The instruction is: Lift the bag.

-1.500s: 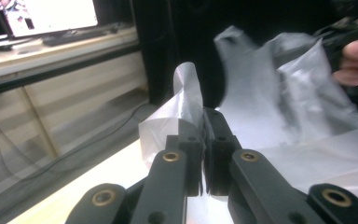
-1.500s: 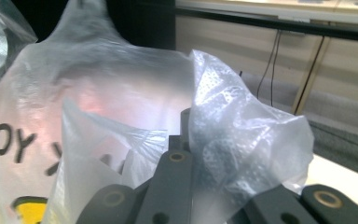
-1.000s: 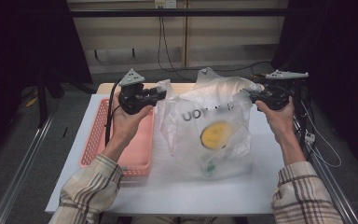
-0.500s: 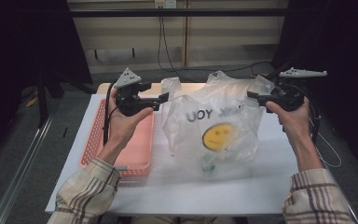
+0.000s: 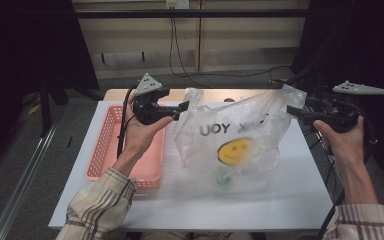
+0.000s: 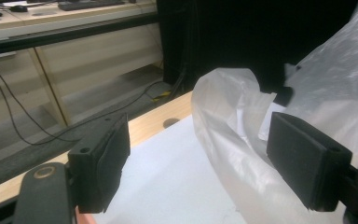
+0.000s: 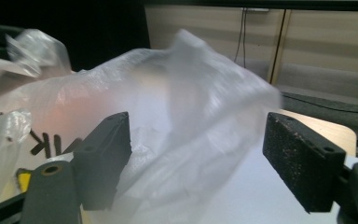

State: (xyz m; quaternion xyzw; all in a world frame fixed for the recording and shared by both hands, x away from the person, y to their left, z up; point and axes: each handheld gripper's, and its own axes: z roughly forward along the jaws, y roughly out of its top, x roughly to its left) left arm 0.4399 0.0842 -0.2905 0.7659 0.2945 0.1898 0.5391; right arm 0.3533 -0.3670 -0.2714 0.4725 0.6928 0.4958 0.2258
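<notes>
A clear plastic bag (image 5: 240, 135) with black lettering and a yellow smiley face stands on the white table top (image 5: 190, 200), with something greenish inside at its bottom. My left gripper (image 5: 182, 106) is held just off the bag's left top corner. In the left gripper view this gripper (image 6: 205, 158) is open, and a fold of the bag (image 6: 228, 121) lies between the jaws, close to the right one. My right gripper (image 5: 291, 111) is at the bag's right top corner. It is open too (image 7: 209, 158), with blurred bag film (image 7: 191, 102) between its jaws.
A pink mesh basket (image 5: 105, 150) lies on the table to the left of the bag, under my left forearm. A strip of the wooden table (image 5: 180, 94) shows behind the white top. Cables run over the floor behind, and dark curtains hang at both sides.
My right hand and gripper have drawn back to the right and a little lower. The bag's top has spread wider and sagged. The left gripper has barely shifted.
</notes>
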